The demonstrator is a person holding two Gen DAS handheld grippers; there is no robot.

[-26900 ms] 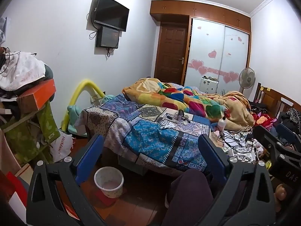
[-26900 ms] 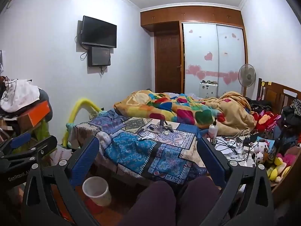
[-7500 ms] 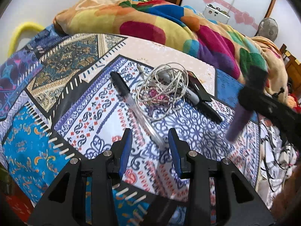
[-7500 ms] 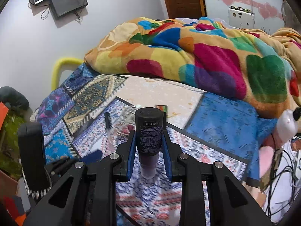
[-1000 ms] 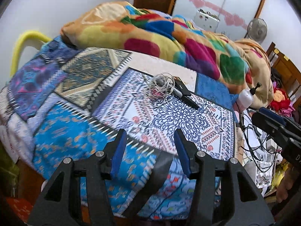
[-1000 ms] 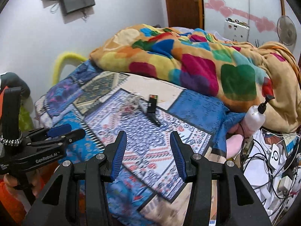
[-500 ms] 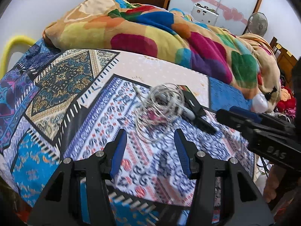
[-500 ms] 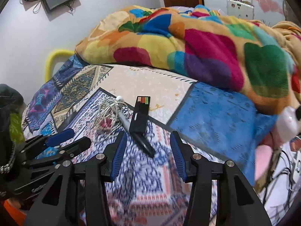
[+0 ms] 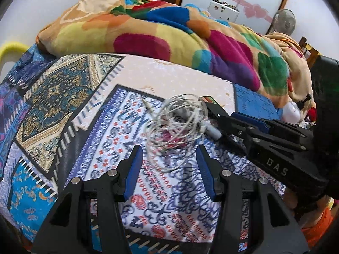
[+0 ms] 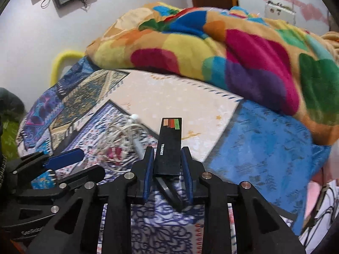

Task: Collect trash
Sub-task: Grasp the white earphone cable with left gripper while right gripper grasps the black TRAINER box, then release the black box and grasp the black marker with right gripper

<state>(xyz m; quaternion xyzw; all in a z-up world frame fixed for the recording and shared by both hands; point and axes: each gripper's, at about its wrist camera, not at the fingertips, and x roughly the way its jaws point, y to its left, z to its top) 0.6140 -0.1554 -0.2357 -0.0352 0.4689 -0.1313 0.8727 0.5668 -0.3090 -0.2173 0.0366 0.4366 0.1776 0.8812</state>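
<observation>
A tangle of white cable [image 9: 180, 120] lies on the patterned bedspread [image 9: 63, 110], with a pink wrapper inside it. My left gripper [image 9: 169, 160] is open and empty just in front of the tangle. A flat black box marked TRAINER [image 10: 170, 144] lies beside the cable. My right gripper [image 10: 167, 160] has its blue fingers [image 10: 148, 165] on both sides of the box's near end, close to its edges. In the left wrist view the right gripper [image 9: 237, 124] reaches in from the right over the box [image 9: 209, 103]. The cable also shows in the right wrist view [image 10: 120, 137].
A multicoloured blanket [image 9: 169, 33] is heaped across the back of the bed. A blue cloth [image 10: 264, 144] lies right of the box. A white bottle [image 9: 293, 111] sits at the bed's right edge. A yellow tube [image 10: 63, 59] stands by the wall at left.
Both grippers have moved forward and down toward the bed. The right gripper's fingers have narrowed around the black box. The left gripper now sits just short of the cable tangle.
</observation>
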